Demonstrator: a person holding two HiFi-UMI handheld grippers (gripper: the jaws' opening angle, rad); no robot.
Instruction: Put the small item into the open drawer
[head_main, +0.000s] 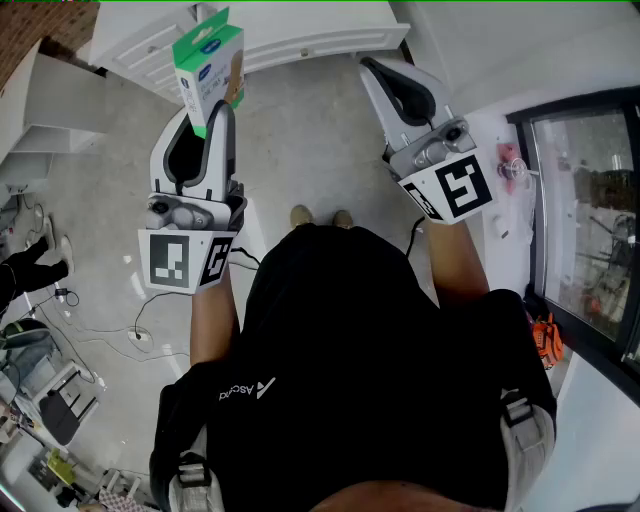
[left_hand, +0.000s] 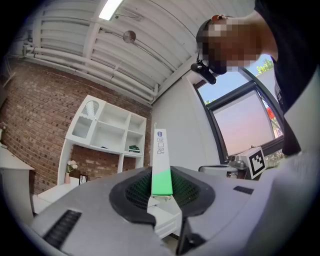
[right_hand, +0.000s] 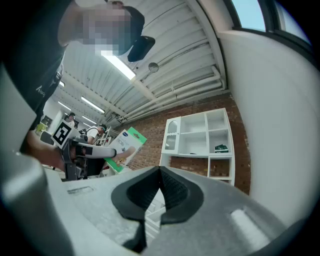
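Observation:
A small white carton with green ends is clamped between the jaws of my left gripper and sticks out past its tips, held high over the grey floor. In the left gripper view the carton shows edge-on, rising from between the dark pads. My right gripper is raised at about the same height, jaws shut with nothing between them. From the right gripper view the carton appears at the left, in the other gripper. No open drawer shows clearly in any view.
A white shelf unit with open compartments stands against a brick wall. White furniture lies at the top of the head view. A window runs along the right. Cables trail on the floor at left.

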